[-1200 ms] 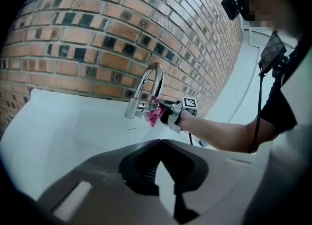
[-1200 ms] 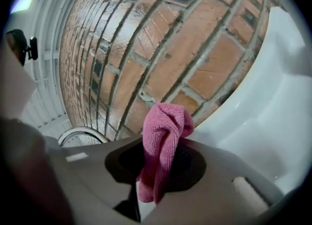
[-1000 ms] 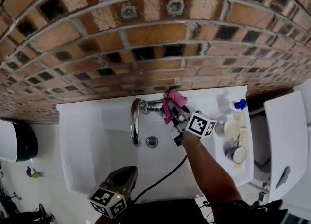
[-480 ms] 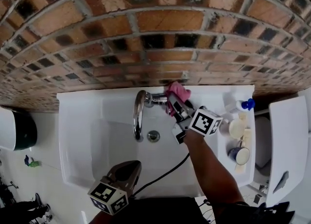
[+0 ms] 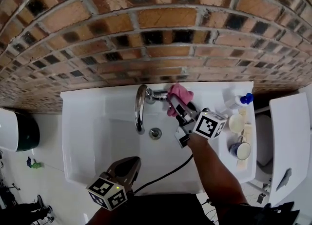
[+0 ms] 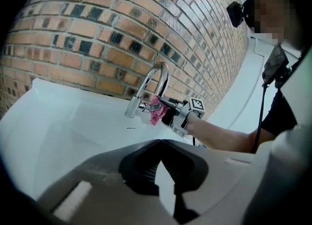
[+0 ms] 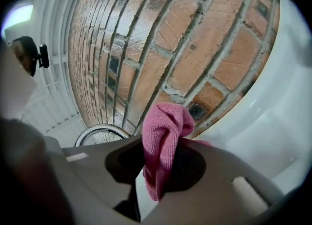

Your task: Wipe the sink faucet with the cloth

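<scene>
R claw (image 5: 174,103) clamped on cloth (image 5: 179,92) at faucet (image 5: 140,106) base, sink (image 5: 87,136) rear edge; spout arcs left of cloth. L claw (image 5: 127,166) closed, empty, at front edge.

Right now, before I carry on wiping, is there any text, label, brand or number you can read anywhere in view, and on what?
No text can be read in any view.
Right marker cube: black-and-white squares only, no letters.
Left marker cube: the same.
Blue-capped bottle: label too small to read.
Mug: no print made out.
</scene>
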Available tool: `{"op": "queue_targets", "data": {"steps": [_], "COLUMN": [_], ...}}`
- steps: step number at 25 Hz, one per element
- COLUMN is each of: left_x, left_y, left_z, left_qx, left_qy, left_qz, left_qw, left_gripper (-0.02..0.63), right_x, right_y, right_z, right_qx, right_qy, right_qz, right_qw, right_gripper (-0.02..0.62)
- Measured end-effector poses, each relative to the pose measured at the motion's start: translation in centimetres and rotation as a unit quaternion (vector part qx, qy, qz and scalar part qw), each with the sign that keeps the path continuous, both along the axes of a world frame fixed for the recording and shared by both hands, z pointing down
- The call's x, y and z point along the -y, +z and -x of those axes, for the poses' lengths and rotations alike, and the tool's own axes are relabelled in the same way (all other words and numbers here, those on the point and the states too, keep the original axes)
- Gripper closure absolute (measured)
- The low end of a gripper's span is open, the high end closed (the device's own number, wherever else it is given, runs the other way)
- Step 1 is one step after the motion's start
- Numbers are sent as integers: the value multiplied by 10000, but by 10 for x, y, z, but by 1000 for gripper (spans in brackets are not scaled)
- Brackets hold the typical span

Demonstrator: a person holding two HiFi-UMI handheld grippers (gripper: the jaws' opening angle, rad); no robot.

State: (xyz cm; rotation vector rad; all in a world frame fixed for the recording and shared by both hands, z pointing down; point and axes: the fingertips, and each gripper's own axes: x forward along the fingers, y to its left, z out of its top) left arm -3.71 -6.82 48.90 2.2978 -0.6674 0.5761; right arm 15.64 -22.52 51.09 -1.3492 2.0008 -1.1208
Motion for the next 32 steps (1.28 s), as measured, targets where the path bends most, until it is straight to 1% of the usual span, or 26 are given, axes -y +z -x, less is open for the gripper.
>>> {"op": "queue_targets", "data": {"steps": [2,4,6,11,16,19,21,23,25,28,32], "left_x": [-2,-1,-1,-2,0,-1,-1,-1,-1,0,3], "left_y": [-1,-1,-1,-4,-4,-1,0,1,2,4,10], "left_z": [0,0,-1,-2,-3,-2,-2,-2,0,4,8], "left_qx": [3,-5,-14,-27,-53,-45,-38,-38,-32,-5,30], "left_qy": [31,66,88,132,146,139,137,140,125,62,-26], "left_qz": [-20,-47,-56,-55,-41,-12,7,19,33,70,143], "left_qw": [10000,10000,9999,9999,9999,9999,9999,9999,9999,10000,9999], "left_gripper": [600,600,600,600,600,600,600,600,600,600,600], "right_x": [-6,-11,-17,-36,-62,-74,-72,-62,-47,-25,-4], "right_y": [-10,-21,-27,-34,-29,-15,-4,3,8,10,12], "right_z": [3,8,11,25,56,81,94,100,102,96,87], "right_qx": [-111,-339,-552,-1011,-1152,-955,-587,-123,159,280,557], "right_qy": [-73,-197,-311,-631,-1063,-1254,-1216,-1050,-894,-648,-324], "right_qz": [-186,-404,-508,-624,-598,-432,-304,-231,-244,-349,-472], "right_qw": [9997,9984,9967,9909,9858,9866,9904,9941,9956,9969,9968], "right_gripper": [509,509,509,509,509,509,509,509,509,509,509]}}
